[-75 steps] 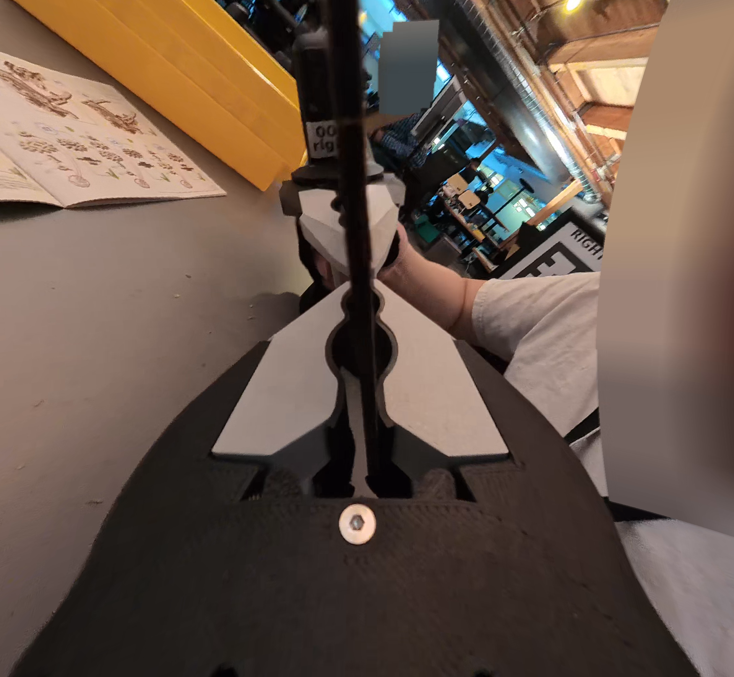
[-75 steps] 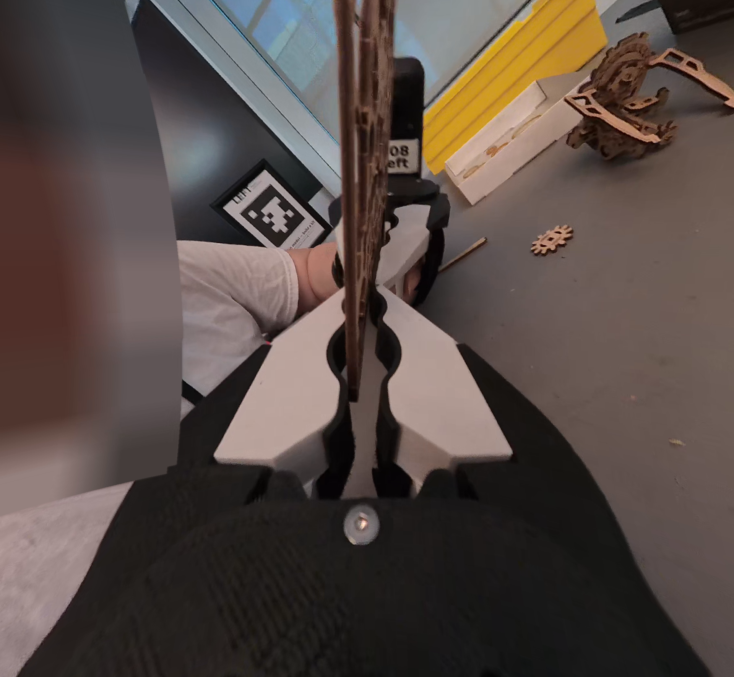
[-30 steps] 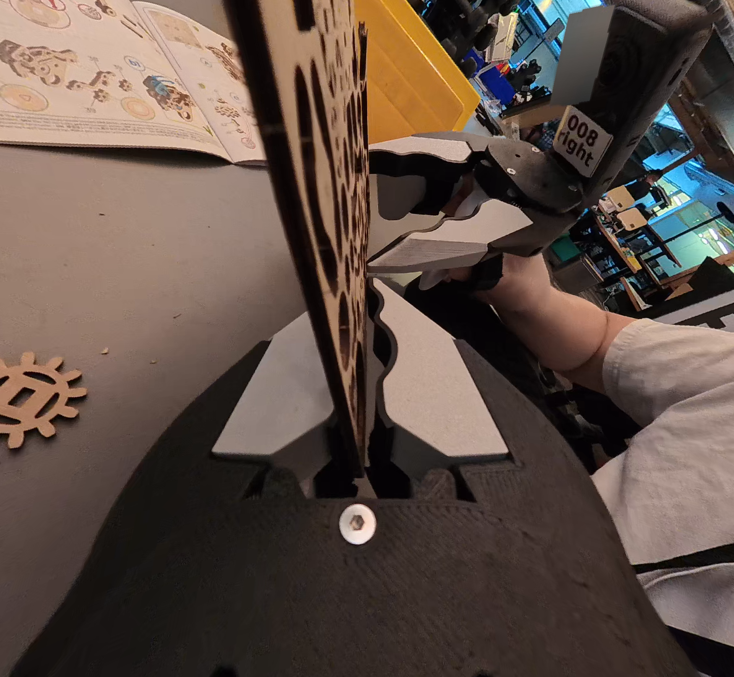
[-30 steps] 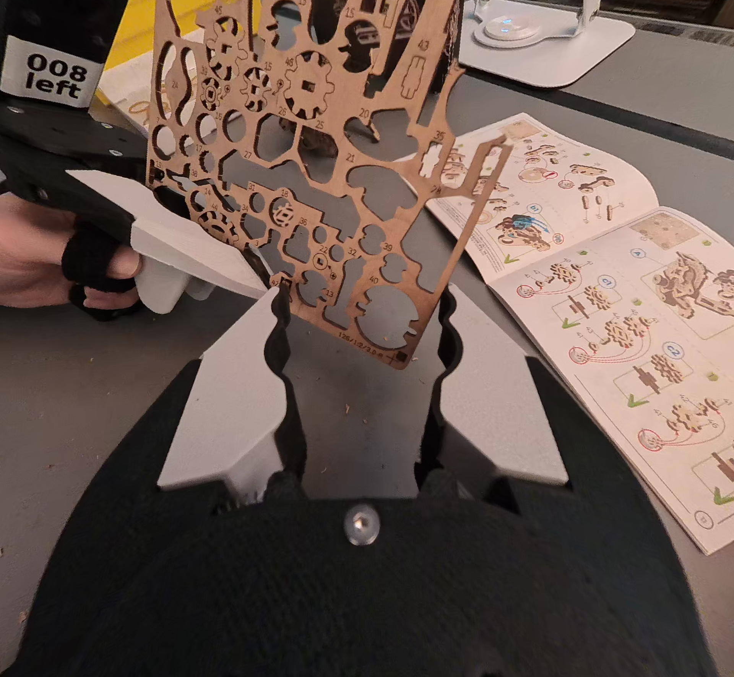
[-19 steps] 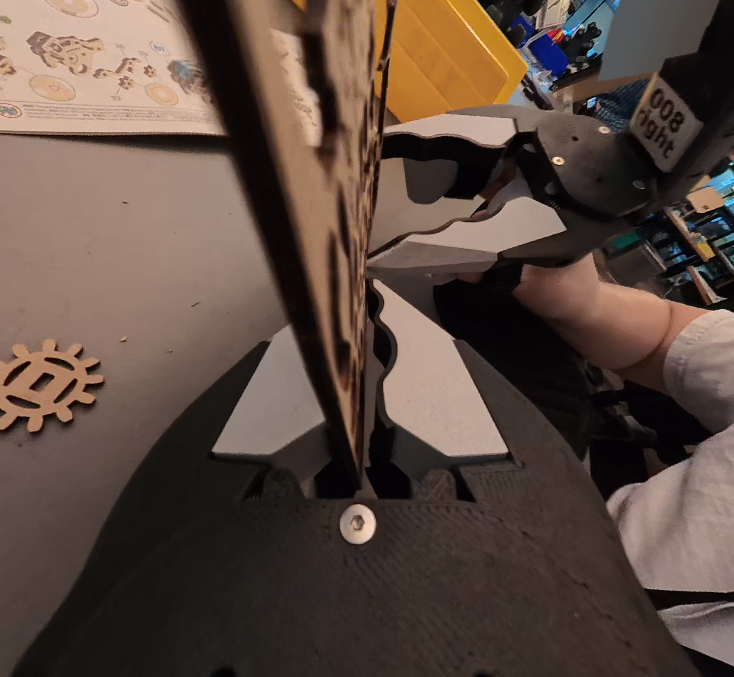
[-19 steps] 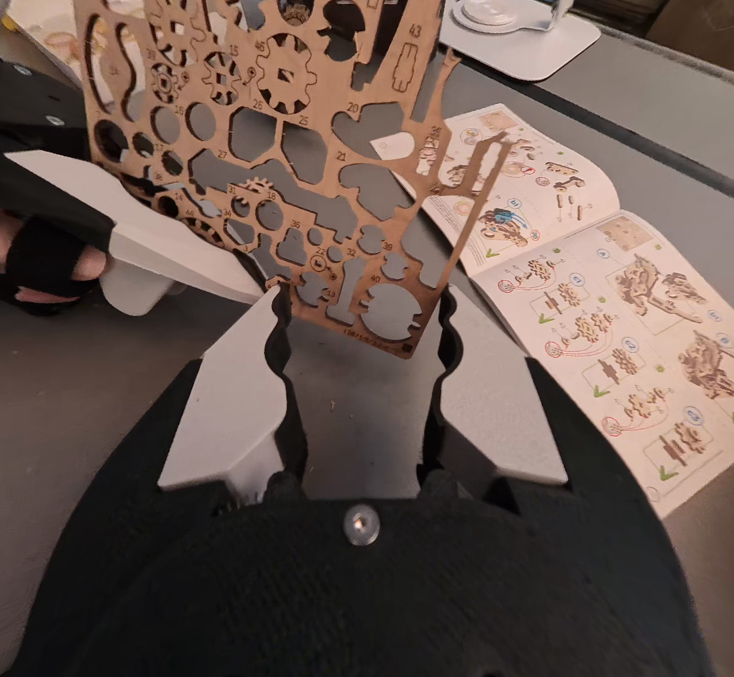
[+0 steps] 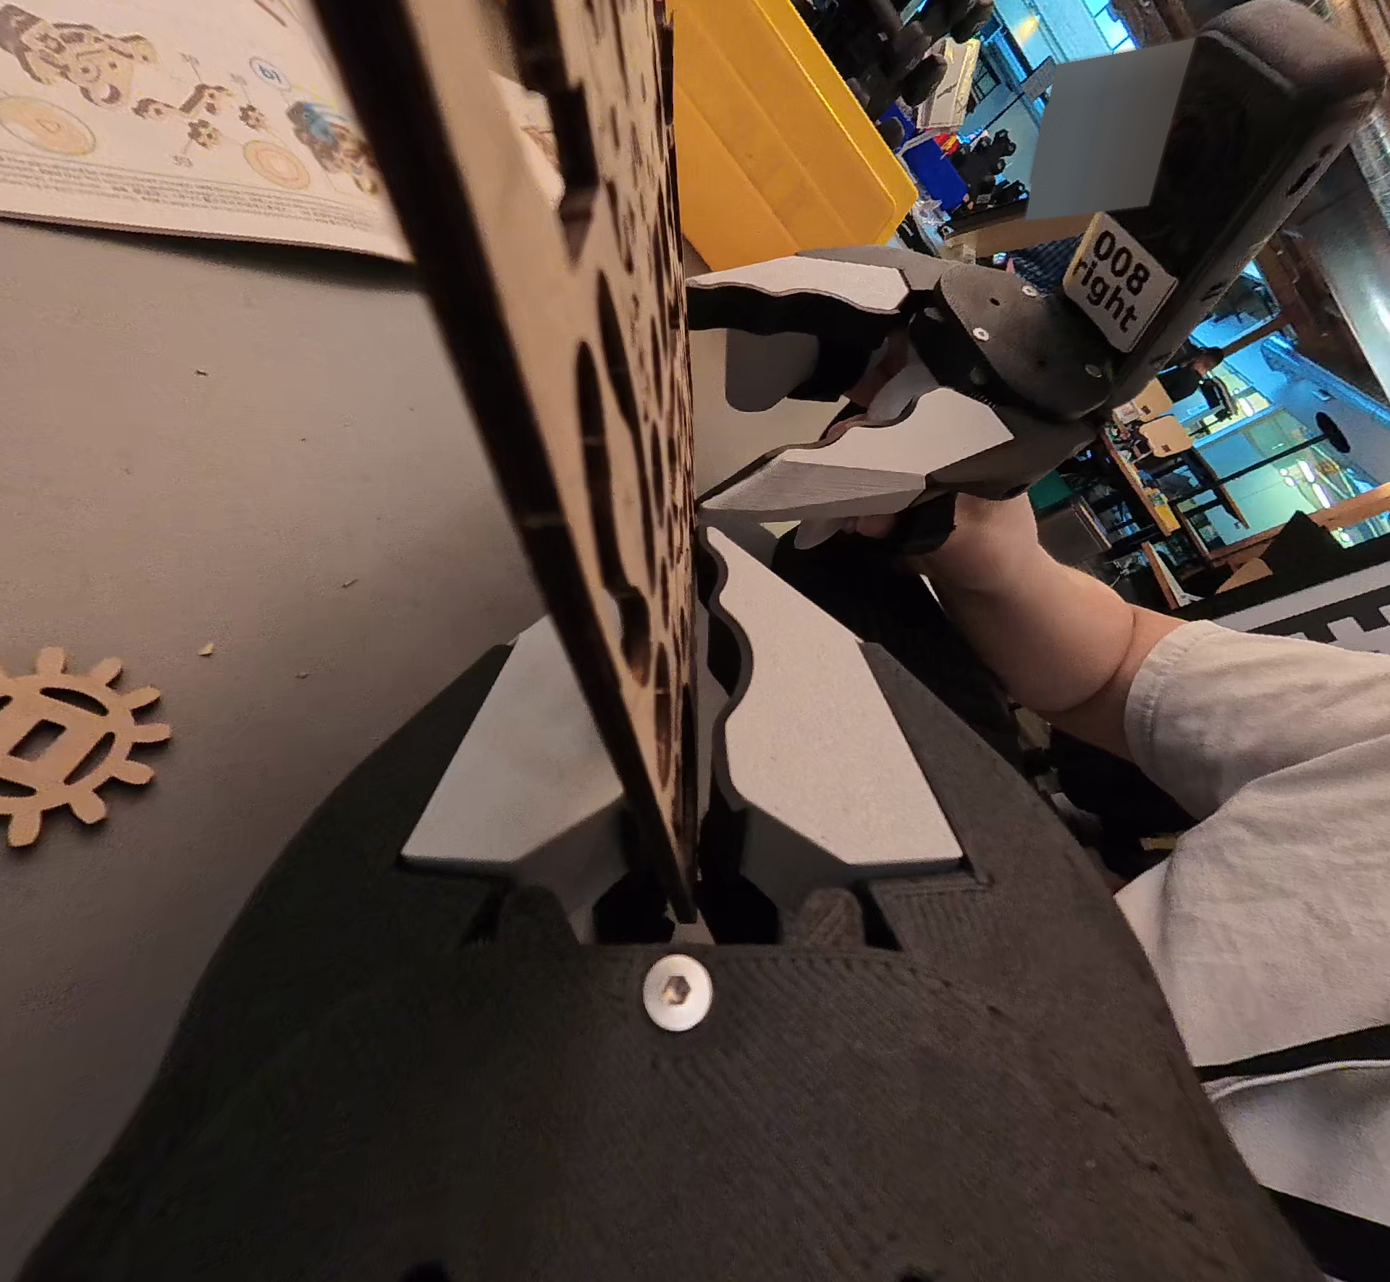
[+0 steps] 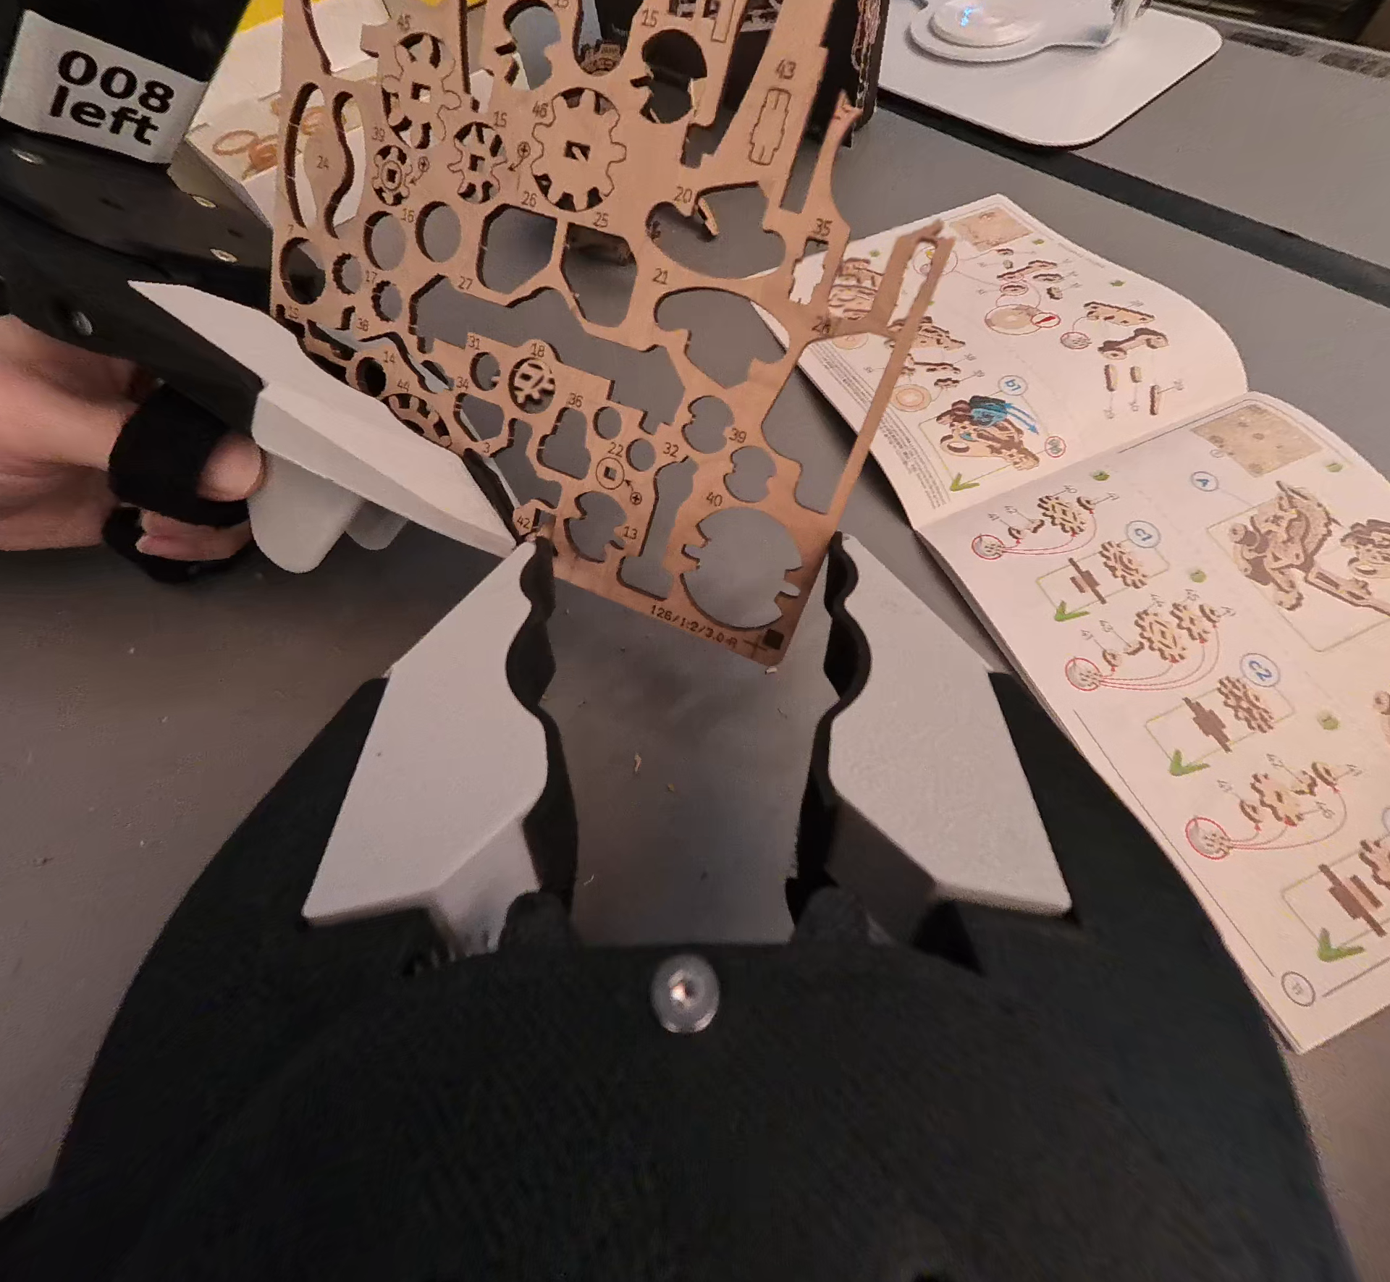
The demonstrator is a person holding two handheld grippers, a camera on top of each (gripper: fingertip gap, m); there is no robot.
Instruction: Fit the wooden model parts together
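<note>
The left gripper (image 7: 677, 569) is clamped on a thin wooden sheet (image 8: 572, 313), holding it upright above the grey table (image 8: 188, 719). In the left wrist view the sheet (image 7: 526, 343) runs edge-on between the two fingers, from deep in the jaws up out of the top of the frame. In the right wrist view the same sheet faces the camera: it is a punched-out parts sheet full of cut-outs, with a few small gears still seated in it, and the left gripper (image 8: 519, 531) pinches its lower left edge.

The right gripper (image 8: 684, 561) has its jaws spread wide, one finger to each side of the sheet's lower edge and nothing between them. Its left fingertip lies just beside the left gripper's tip at the sheet's lower left corner. Seen from the left wrist view, the right gripper (image 7: 699, 396) reaches the sheet from the right, tips up against its face.

A loose wooden gear (image 7: 68, 742) lies flat on the table to the left. An open booklet (image 8: 1128, 569) lies on the table to the right of the sheet in the right wrist view. A yellow bin (image 7: 775, 140) stands farther off.
</note>
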